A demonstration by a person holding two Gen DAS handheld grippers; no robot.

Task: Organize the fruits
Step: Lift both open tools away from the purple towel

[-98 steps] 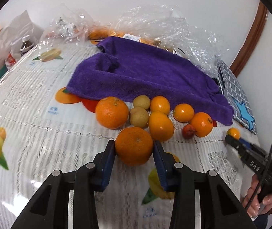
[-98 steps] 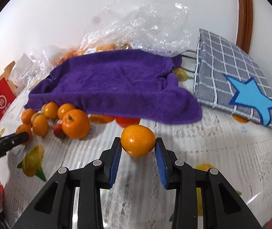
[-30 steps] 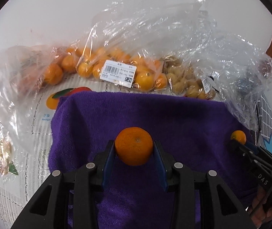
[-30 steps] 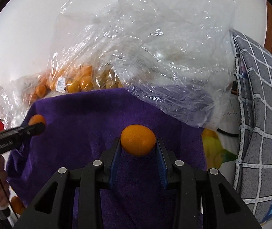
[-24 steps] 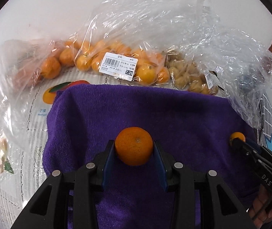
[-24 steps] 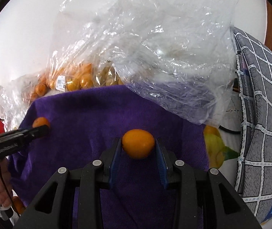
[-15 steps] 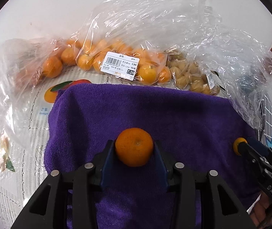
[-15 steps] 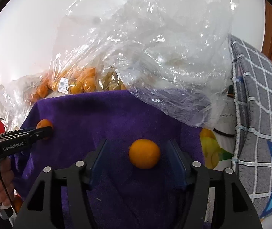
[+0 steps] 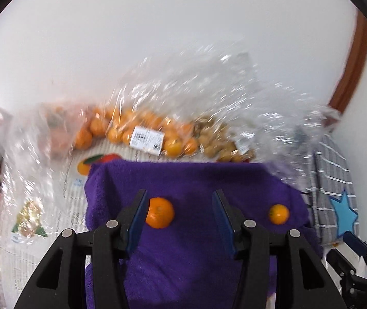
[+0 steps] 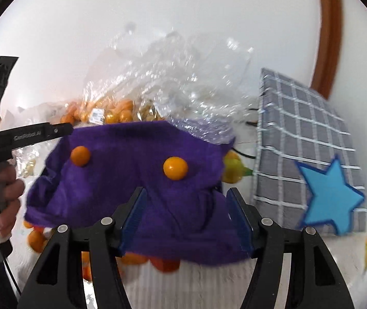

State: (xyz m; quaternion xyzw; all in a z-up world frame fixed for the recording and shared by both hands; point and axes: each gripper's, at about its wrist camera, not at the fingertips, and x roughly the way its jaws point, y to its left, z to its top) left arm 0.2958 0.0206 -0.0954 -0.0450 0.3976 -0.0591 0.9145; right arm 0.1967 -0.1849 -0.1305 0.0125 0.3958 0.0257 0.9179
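Observation:
Two oranges lie apart on a purple towel (image 9: 183, 257). In the left wrist view the larger orange (image 9: 159, 212) sits on the towel just beyond my open left gripper (image 9: 178, 221), close to its left finger. The smaller orange (image 9: 278, 214) lies to the right. In the right wrist view my right gripper (image 10: 186, 219) is open and empty, drawn back above the towel (image 10: 137, 185); the smaller orange (image 10: 175, 168) lies ahead of it and the larger orange (image 10: 80, 156) to the left.
Clear plastic bags of oranges (image 9: 142, 134) and brown fruit (image 9: 222, 146) sit behind the towel. A grey checked cushion with a blue star (image 10: 312, 154) is on the right. Loose oranges (image 10: 35, 239) lie on the tablecloth at the towel's front edge.
Both grippers opened and let their oranges go onto the purple towel, then pulled back and up. The oranges now rest on the towel.

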